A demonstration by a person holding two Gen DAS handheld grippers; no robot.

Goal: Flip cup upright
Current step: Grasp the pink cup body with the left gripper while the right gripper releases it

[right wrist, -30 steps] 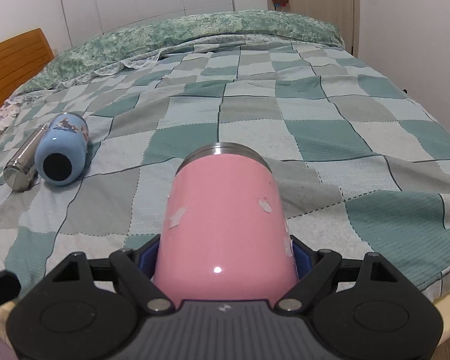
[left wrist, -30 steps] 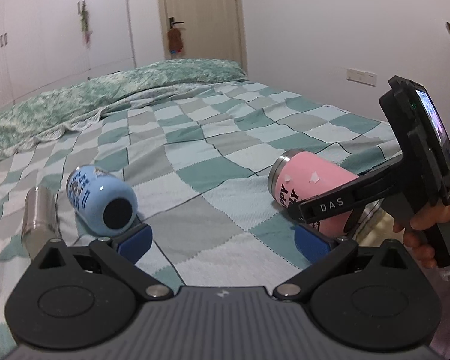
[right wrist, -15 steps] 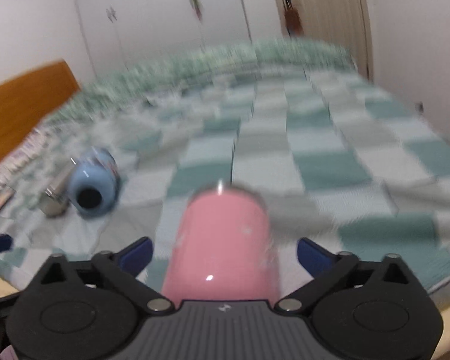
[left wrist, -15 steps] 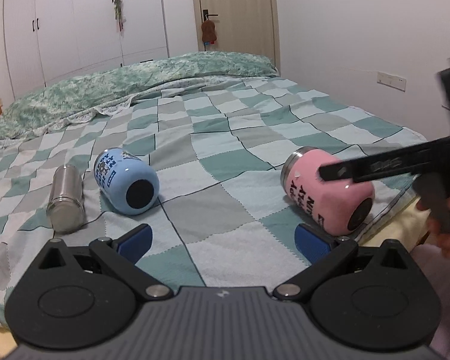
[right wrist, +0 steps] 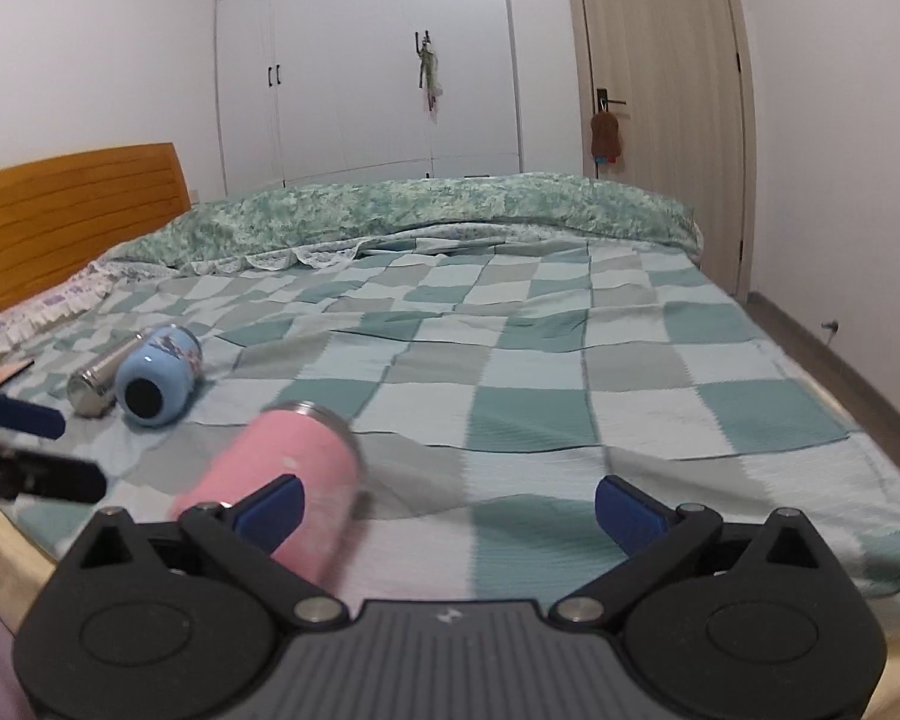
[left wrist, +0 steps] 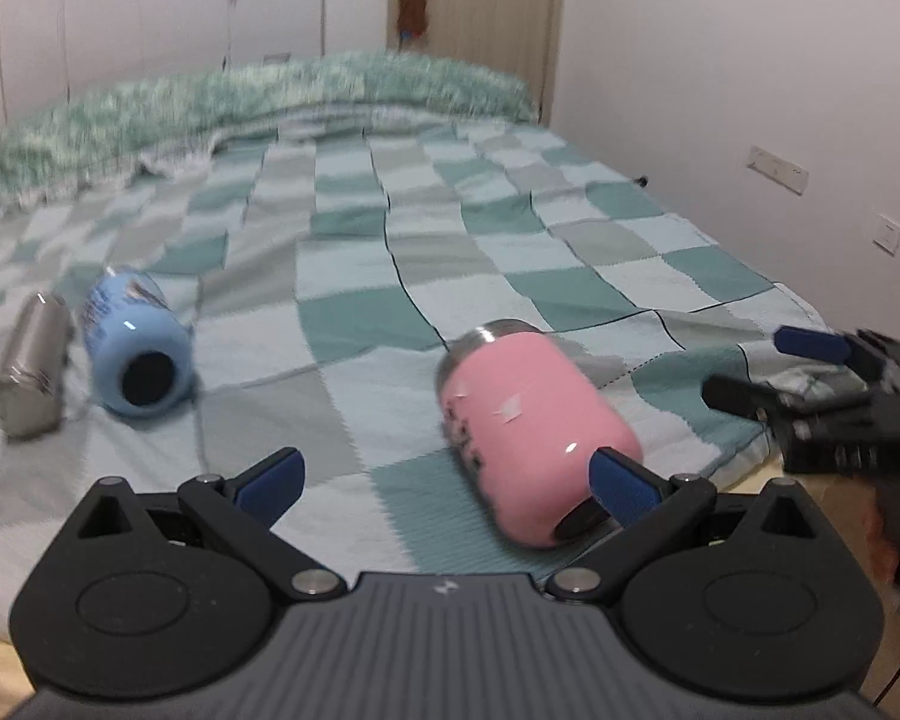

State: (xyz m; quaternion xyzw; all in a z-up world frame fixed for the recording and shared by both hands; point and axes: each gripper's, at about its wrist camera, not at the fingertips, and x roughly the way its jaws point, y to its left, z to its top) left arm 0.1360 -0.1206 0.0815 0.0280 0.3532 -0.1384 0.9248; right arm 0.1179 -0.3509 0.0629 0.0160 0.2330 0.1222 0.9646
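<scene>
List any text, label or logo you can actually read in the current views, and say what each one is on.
Nothing reads as words in these views.
Pink cup: dark print along its side, too blurred to read.
Blue cup: a printed design, with no legible letters in either view.
Steel flask: no marking visible.
Left tongs and right tongs: each body carries only a small embossed logo mark, not letters.

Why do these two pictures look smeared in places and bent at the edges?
Left wrist view: motion blur smears the green quilt and blue cup; a glare spot sits on the pink cup. Right wrist view: the background is sharp, but the pink cup is blurred. In both, the fisheye lens bows straight lines and darkens the corners.
</scene>
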